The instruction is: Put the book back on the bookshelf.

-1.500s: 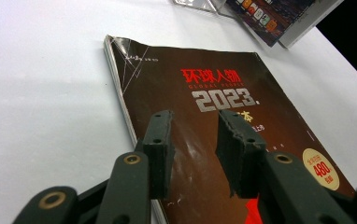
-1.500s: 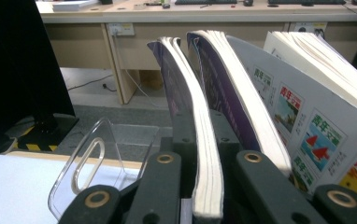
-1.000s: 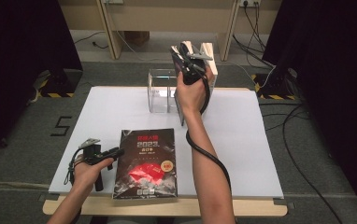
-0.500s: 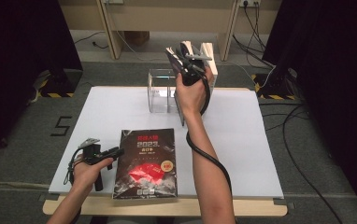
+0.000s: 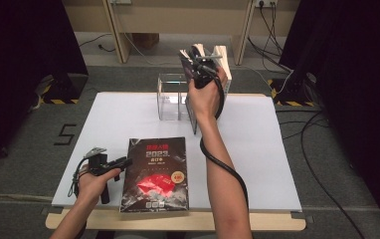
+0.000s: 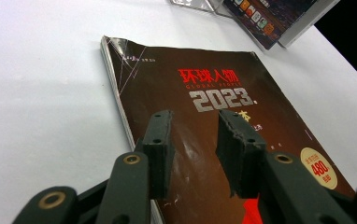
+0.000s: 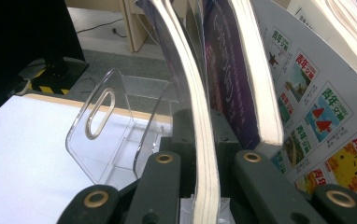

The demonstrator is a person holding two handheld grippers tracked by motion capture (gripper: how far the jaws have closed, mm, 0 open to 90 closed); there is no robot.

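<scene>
meanwhile little differs from a second ago: both hands sit where they were, the dark magazine (image 5: 155, 172) lies in the same spot flat on the white table (image 5: 257, 149) near its front edge, and the change is in the right gripper (image 5: 198, 62), whose jaws have just been closing and now clamp the edge of an upright magazine (image 7: 203, 140), the page block squeezed between the two black pads. that magazine stands raised at the far side of the table beside the clear acrylic rack (image 5: 170, 97), with further magazines (image 5: 222, 59) fanned just behind it; in the high view the right hand (image 5: 204, 94) covers much of the grip, so the pinch reads best in the right gripper view, where the covers run off the top edge and the printing is only partly legible. the right forearm reaches up and forward from the bottom, wrist bent, cable looping along it. the left gripper (image 6: 194, 144) rests low at the dark magazine's left side, its jaws standing partly apart over the cover with nothing pinched between them; whether the pads touch the cover i cannot tell. the left hand (image 5: 92, 181) lies near the table's front left corner, its forearm cut off by the bottom edge
</scene>
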